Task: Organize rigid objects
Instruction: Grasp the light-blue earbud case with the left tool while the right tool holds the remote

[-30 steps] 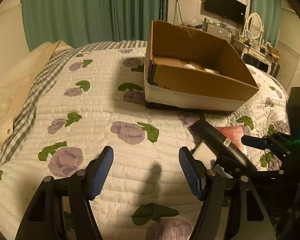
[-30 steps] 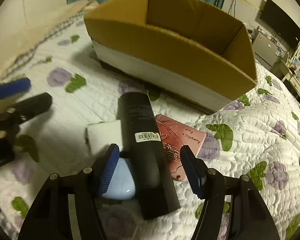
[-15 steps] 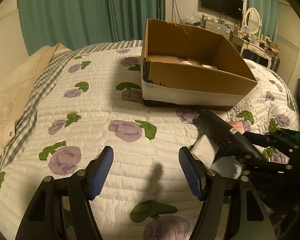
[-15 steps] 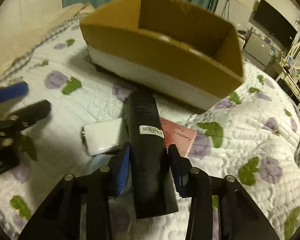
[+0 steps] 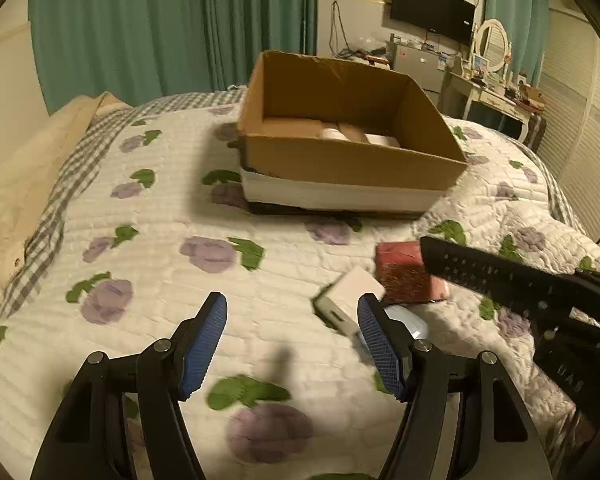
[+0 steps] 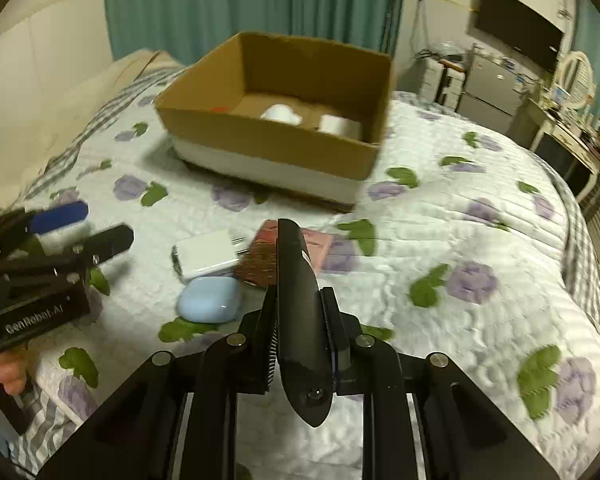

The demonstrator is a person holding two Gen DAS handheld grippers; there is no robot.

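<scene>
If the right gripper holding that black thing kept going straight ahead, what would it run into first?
Probably the open brown cardboard box on the quilted bed: the right gripper, shut on the black bottle, points at its near wall, passing above the pink box. Depth is uncertain.

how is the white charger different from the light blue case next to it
The white charger is a blocky slab with flat faces and metal prongs at one end; the light blue case is a rounded pebble with nothing sticking out. The charger lies farther off, toward the cardboard box and close against the pink box; the case sits nearer the right gripper. Both rest on the quilt, ungripped.
</scene>
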